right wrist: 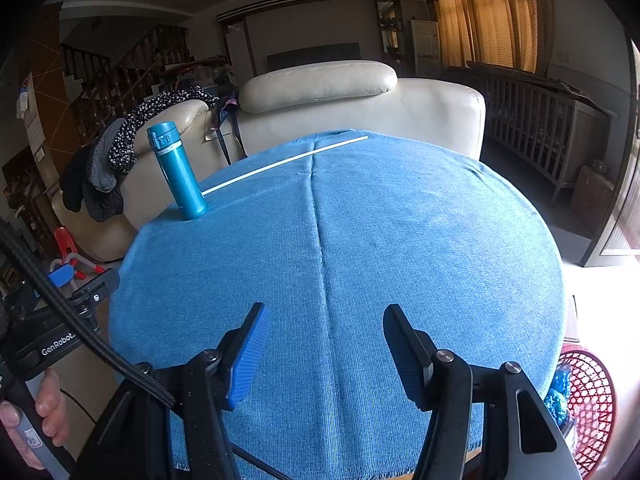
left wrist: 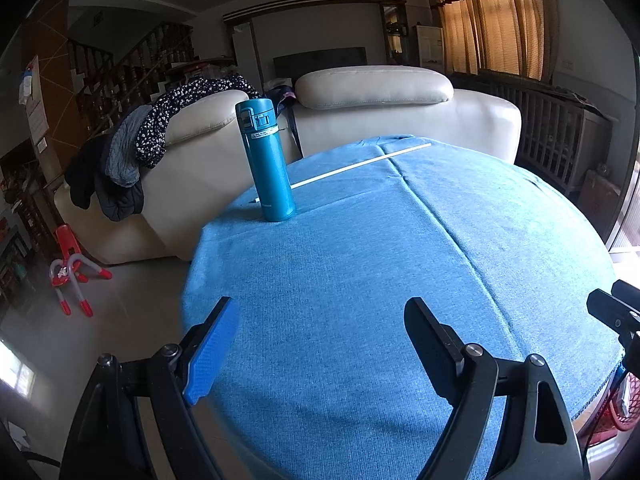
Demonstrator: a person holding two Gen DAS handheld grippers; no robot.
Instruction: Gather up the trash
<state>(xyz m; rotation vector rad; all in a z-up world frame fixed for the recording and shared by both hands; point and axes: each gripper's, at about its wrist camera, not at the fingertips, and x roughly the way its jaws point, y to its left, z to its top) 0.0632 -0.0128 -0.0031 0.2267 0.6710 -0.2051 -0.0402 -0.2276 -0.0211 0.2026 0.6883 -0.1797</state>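
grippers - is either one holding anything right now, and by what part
Nothing is held. The left gripper and right gripper are both open over the blue tablecloth, with only cloth between them.

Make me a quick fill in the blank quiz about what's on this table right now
1. The teal bottle stands ____ on the blue tablecloth.
2. Behind it lies a long thin white ____.
3. The red mesh basket sits beside the table, on the ____.
4. Both hand-held grippers hold ____.

Missing words: upright; stick; floor; nothing

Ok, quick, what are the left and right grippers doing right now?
Left gripper: open, holding nothing.
Right gripper: open, holding nothing.
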